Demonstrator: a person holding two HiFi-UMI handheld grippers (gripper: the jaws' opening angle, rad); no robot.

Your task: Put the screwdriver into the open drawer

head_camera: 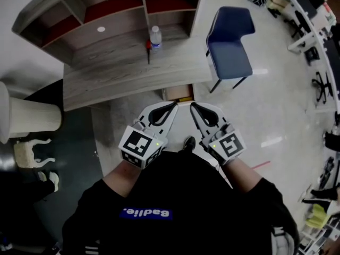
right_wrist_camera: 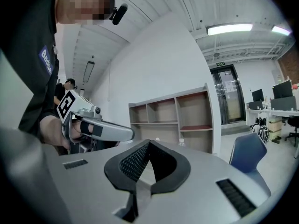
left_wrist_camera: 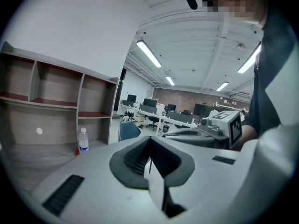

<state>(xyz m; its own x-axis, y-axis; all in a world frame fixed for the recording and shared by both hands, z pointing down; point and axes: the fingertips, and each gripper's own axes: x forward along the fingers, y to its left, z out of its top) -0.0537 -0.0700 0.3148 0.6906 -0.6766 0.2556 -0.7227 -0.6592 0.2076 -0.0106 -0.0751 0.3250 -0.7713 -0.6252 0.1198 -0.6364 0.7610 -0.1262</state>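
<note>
Screwdriver [head_camera: 148, 52] on desk [head_camera: 106, 76], well apart from left tool [head_camera: 173, 106], right tool [head_camera: 193, 106]

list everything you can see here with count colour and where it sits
desk: 1, grey wood, upper centre of the head view
shelf unit: 1, grey with red shelves, on the desk's far side
bottle: 1, clear with blue label, on the desk
screwdriver: 1, red handle, on the desk beside the bottle
drawer: 1, light wood, open under the desk's near edge
chair: 1, blue, right of the desk
left gripper: 1, white, fingers shut, empty, near the drawer
right gripper: 1, white, fingers shut, empty
</note>
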